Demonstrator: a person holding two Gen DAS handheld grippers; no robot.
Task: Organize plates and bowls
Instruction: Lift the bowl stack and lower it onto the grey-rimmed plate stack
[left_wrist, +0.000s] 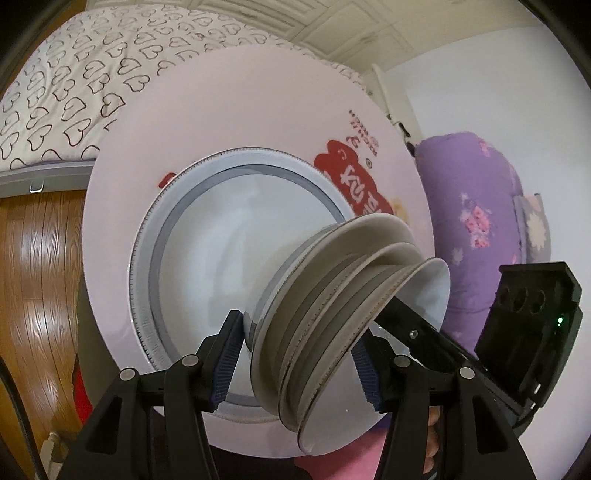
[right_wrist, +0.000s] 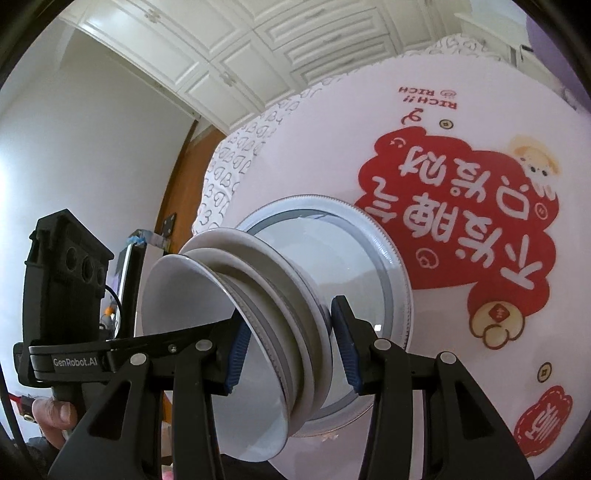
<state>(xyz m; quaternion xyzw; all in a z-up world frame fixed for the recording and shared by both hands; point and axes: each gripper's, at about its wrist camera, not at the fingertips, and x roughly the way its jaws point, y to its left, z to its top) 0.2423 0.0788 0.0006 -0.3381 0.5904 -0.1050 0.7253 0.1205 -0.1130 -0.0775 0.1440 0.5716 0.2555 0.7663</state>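
In the left wrist view, the left gripper (left_wrist: 299, 358) is nearest, its blue pads closed on the rims of a tilted stack of white plates (left_wrist: 332, 317) held above a larger grey-rimmed plate (left_wrist: 147, 258) on the round white table (left_wrist: 221, 110); only this view shows the purple bedding roll (left_wrist: 480, 221), heart-print quilt (left_wrist: 74, 74) and wood floor (left_wrist: 37, 258). In the right wrist view, the right gripper (right_wrist: 291, 350) likewise clamps the stack at the opposite edge, which blocks much of the plate beyond, while a hand (right_wrist: 55, 417) grips the other tool's handle at near left, with white cabinet doors (right_wrist: 258, 48) far behind.
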